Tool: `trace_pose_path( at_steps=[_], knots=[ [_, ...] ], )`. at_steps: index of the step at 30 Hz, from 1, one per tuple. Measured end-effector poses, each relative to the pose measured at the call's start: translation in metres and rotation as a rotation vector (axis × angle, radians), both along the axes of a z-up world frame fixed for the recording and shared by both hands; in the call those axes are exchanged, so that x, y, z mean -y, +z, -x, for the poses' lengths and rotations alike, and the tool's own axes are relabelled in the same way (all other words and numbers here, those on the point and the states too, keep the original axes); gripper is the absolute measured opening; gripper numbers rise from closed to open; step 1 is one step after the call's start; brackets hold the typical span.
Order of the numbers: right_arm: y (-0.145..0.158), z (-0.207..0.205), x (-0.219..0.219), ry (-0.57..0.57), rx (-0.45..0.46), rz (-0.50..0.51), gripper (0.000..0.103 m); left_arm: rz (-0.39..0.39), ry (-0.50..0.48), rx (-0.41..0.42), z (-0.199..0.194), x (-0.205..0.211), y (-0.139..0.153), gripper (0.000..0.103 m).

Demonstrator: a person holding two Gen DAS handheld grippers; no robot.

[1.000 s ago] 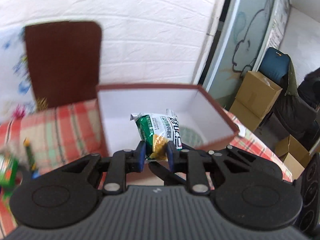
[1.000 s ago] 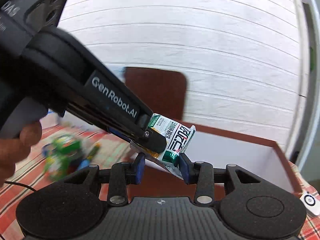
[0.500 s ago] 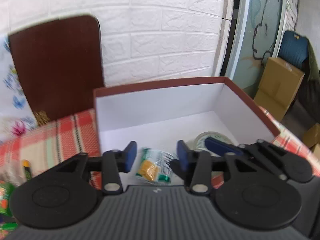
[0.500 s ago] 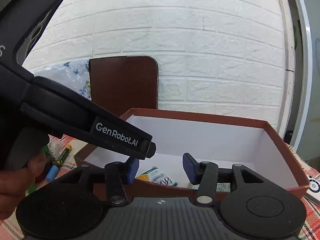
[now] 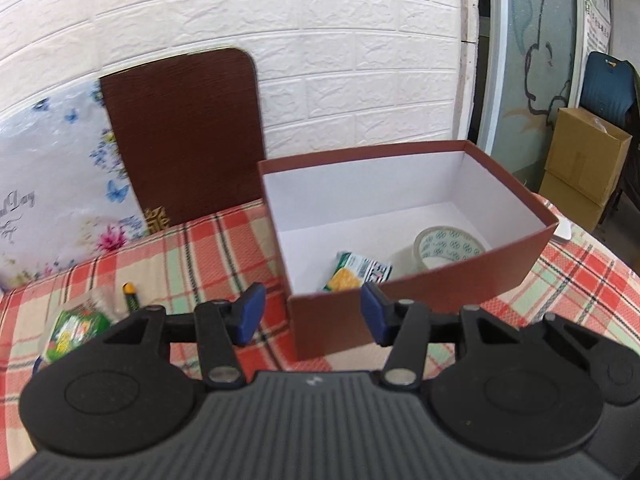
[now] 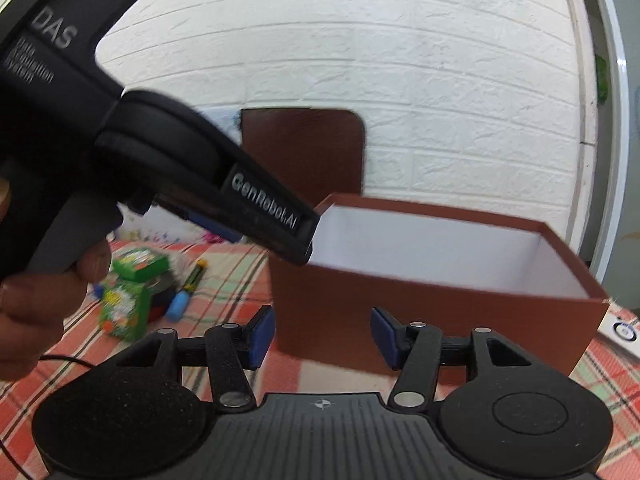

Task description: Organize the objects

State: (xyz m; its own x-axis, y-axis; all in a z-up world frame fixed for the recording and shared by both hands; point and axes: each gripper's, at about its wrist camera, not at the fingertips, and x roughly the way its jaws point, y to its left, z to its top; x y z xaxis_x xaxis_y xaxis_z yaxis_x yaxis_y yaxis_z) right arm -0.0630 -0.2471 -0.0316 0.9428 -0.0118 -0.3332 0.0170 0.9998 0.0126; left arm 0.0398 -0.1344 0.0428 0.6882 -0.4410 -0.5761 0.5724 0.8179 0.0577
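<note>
A second ago both tools pinched the green snack packet [image 5: 362,271] above the brown box [image 5: 420,292]; half a second ago the packet already lay on the box floor. Now it rests flat on the white floor near the front wall, just left of the roll of clear tape [image 5: 450,246], and both tools have drawn back to the near side of the box.

The left wrist view looks down into the box and shows the packet and tape. On the checked bench [image 5: 200,256] to the left lie a green packet [image 5: 74,330] and a marker [image 5: 130,296], with the brown lid [image 5: 180,136] leaning on the brick wall behind. The right wrist view sits lower: the box interior floor is hidden, but it shows the left tool [image 6: 308,236] from the side, held by a hand [image 6: 44,300], plus green boxes [image 6: 128,308] and a blue-capped marker [image 6: 188,290] on the bench, and a white device [image 6: 622,332] at far right.

The left tool [image 5: 312,312] has its jaws apart and opening, nothing between them. The right tool [image 6: 322,336] also has its jaws apart and opening, and is empty, facing the box's front wall.
</note>
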Motion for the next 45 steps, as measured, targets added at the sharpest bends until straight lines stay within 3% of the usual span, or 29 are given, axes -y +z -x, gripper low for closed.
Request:
trace_pose_path(
  at_steps=[8,13,16,21,26,30,32,34,35,37,38,42,45],
  knots=[
    [-0.012,0.005,-0.036,0.106,-0.102,-0.012,0.054,-0.009,0.083,-0.044,0.01,-0.042,-0.018,0.056],
    [-0.023,-0.003,-0.057,0.17,-0.178,-0.013,0.057,0.005,0.144,-0.073,0.013,-0.094,-0.043,0.058],
    [-0.03,-0.014,-0.072,0.215,-0.229,-0.012,0.058,-0.003,0.245,-0.121,0.004,-0.139,-0.067,0.058],
    [-0.032,-0.047,-0.109,0.296,-0.265,-0.022,0.065,0.0,0.492,-0.215,-0.023,-0.224,-0.104,0.057],
    [-0.029,-0.098,-0.146,0.366,-0.263,-0.057,0.071,0.036,0.586,-0.195,-0.03,-0.265,-0.109,0.058],
    [-0.035,-0.139,-0.16,0.364,-0.3,-0.118,0.072,0.044,0.586,-0.189,-0.032,-0.266,-0.108,0.061],
    [-0.041,-0.155,-0.157,0.379,-0.345,-0.156,0.068,0.048,0.579,-0.191,-0.032,-0.266,-0.107,0.063],
    [-0.044,-0.161,-0.148,0.442,-0.385,-0.267,0.042,0.073,0.564,-0.205,-0.033,-0.268,-0.105,0.063],
    [-0.043,-0.157,-0.143,0.434,-0.393,-0.301,0.04,0.089,0.557,-0.214,-0.034,-0.269,-0.105,0.063],
    [-0.04,-0.147,-0.133,0.433,-0.414,-0.346,0.023,0.113,0.543,-0.232,-0.032,-0.268,-0.104,0.063],
    [-0.039,-0.139,-0.126,0.434,-0.432,-0.382,0.019,0.123,0.534,-0.242,-0.031,-0.267,-0.103,0.063],
    [-0.042,-0.097,-0.082,0.376,-0.493,-0.53,0.021,0.201,0.434,-0.288,-0.025,-0.255,-0.094,0.063],
    [-0.048,-0.056,-0.038,0.266,-0.509,-0.59,0.034,0.199,0.339,-0.285,-0.016,-0.229,-0.087,0.062]
  ],
)
